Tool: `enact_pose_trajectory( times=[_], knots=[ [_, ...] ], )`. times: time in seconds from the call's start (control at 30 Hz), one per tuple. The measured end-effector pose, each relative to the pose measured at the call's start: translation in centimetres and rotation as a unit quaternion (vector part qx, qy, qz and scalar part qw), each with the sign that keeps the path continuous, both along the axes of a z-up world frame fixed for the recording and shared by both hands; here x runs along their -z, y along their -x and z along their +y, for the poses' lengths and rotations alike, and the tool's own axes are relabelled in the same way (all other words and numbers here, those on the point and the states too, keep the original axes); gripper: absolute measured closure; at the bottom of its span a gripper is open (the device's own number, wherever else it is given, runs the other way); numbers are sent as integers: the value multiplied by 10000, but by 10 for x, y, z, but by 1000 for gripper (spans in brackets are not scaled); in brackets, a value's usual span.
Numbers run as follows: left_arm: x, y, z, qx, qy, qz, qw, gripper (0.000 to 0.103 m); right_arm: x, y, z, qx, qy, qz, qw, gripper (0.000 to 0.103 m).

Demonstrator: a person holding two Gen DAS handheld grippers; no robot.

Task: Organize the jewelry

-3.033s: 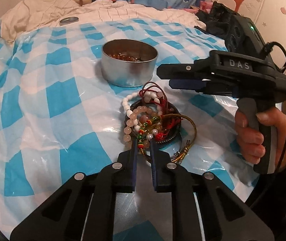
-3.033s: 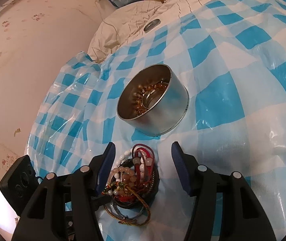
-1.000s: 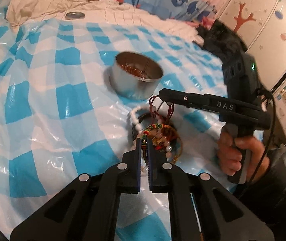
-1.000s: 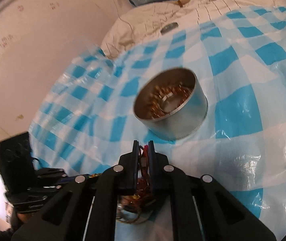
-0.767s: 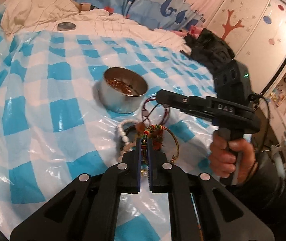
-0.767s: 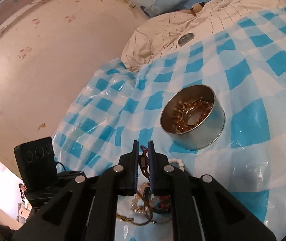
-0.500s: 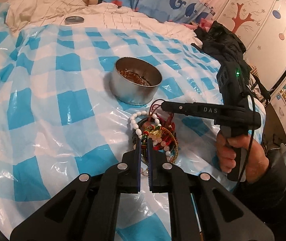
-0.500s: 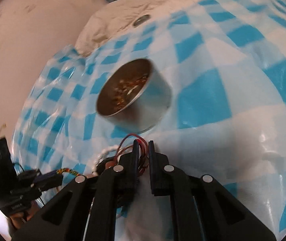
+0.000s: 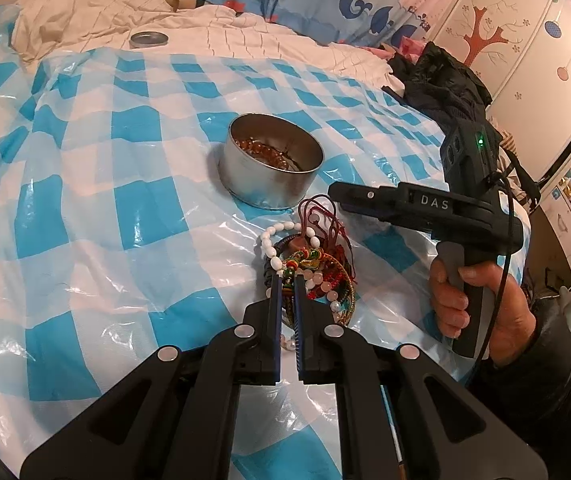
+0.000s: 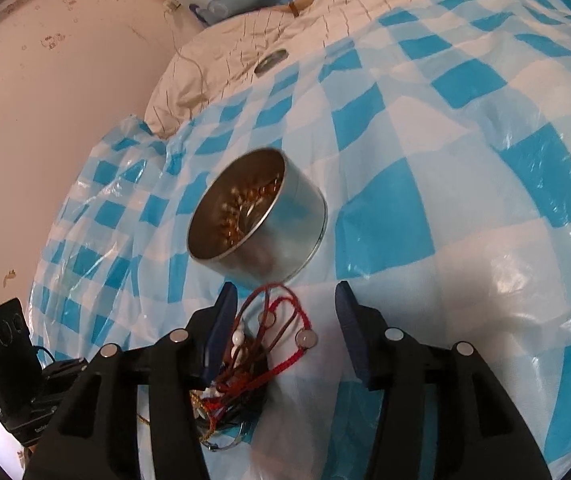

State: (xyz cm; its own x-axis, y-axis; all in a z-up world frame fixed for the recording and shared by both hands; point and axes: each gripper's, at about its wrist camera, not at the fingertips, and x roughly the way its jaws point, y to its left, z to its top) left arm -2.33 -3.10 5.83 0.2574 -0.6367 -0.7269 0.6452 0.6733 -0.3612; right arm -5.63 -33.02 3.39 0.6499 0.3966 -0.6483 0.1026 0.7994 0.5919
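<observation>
The left gripper [image 9: 286, 284] is seen with its fingers drawn almost together, clamped on a multicoloured beaded strand [image 9: 303, 257] at the near edge of a tangled jewelry pile [image 9: 309, 276]. The pile lies on the blue-and-white checked plastic sheet [image 9: 85, 208] directly ahead of those fingertips; a white bead bracelet [image 9: 270, 245] curves along its left side, and red cords [image 9: 321, 216] rise from its far side. To the right of the pile, the right gripper [image 10: 283, 304] is held in the person's right hand [image 9: 481, 300], reaching in over the far right of the pile. Its fingers are spread wide apart, and between them, nearer the left finger, the red cords and a small round bead [image 10: 306, 338] are seen lying on the sheet, untouched by the pads so far as can be told. Just beyond both grippers a round metal tin [image 9: 271, 172] stands open, with amber beads [image 9: 261, 150] inside. Much farther off, a small metal lid [image 9: 148, 39] rests on the cream quilt [image 9: 245, 40].
</observation>
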Motion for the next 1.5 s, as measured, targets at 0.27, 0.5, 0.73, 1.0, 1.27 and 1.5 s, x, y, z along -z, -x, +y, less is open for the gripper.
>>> enact_pose_trajectory(
  times=[0.27, 0.5, 0.73, 1.0, 1.27, 1.5],
  knots=[
    [1, 1, -2, 17, -6, 3, 10000, 98, -4, -7, 18, -268, 424, -174, 9986, 51],
    [0, 1, -3, 34, 105, 63, 9999, 98, -12, -3, 32, -691, 467, -331, 9960, 100],
    [-10, -1, 1, 72, 422, 124, 9990, 98, -45, 14, 21, -808, -428, -1267, 9877, 100],
    [-22, -11, 5, -74, 679, 92, 9976, 98, -62, 21, -1, -607, -973, -1705, 9787, 100],
    [-31, -30, -8, -311, 833, 70, 9960, 98, -64, 23, -20, -275, -1158, -1718, 9779, 100],
    [-35, -67, -43, -635, 856, -73, 9943, 98, -73, 10, -30, -170, -1187, -1688, 9783, 100]
  ],
)
